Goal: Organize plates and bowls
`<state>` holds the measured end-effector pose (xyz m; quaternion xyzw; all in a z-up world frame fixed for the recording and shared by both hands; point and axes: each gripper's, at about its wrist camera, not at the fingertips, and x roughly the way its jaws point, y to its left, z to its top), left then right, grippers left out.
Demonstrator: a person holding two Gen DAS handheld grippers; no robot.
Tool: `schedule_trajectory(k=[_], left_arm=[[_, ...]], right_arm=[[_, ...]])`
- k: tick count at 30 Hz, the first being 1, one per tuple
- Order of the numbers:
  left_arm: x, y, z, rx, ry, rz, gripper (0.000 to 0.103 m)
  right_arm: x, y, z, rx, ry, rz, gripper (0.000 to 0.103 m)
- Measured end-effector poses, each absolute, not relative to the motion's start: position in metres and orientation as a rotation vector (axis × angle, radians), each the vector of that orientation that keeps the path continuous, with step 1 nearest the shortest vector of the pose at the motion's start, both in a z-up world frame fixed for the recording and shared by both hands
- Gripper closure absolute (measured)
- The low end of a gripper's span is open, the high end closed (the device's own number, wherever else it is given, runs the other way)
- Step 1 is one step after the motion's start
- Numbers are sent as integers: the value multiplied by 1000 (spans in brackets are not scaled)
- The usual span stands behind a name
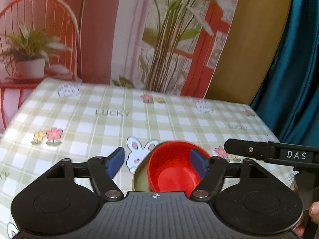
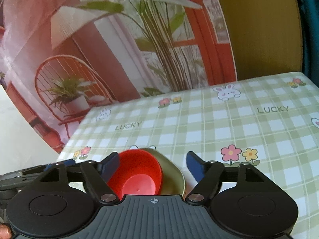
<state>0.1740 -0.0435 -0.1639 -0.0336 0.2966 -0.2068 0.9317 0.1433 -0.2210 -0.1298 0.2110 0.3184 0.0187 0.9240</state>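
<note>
Nesting looked done: the red bowl (image 1: 171, 169) sat in the olive bowl (image 1: 139, 179); both tools, left (image 1: 157, 162) and right (image 2: 153, 165), stood apart, likely withdrawing next.

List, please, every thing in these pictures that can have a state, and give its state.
left gripper: open, holding nothing.
right gripper: open, holding nothing.
red bowl: upright, empty, resting inside the olive dish.
olive dish: upright on the table, holding the red bowl.
tablecloth: spread flat.
</note>
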Motion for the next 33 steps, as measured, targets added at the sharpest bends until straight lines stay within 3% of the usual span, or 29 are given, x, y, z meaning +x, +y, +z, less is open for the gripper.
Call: schedule_trajectory(k=[2, 4, 6, 18, 24, 33], left_arm=[[169, -45, -157, -57, 582, -425, 17], [164, -46, -150, -46, 561, -433, 17], [160, -47, -143, -38, 545, -435, 17], [133, -42, -57, 54, 374, -240, 17], [95, -27, -3, 43, 198, -206, 17], [43, -21, 41, 70, 85, -137, 15]], right_arm=[[141, -221, -125, 432, 647, 37, 19], [138, -222, -120, 427, 643, 35, 5], [135, -221, -112, 411, 636, 31, 1], [111, -221, -19, 267, 508, -2, 0], [90, -216, 34, 209, 409, -26, 0], [55, -199, 82, 166, 309, 7, 0]])
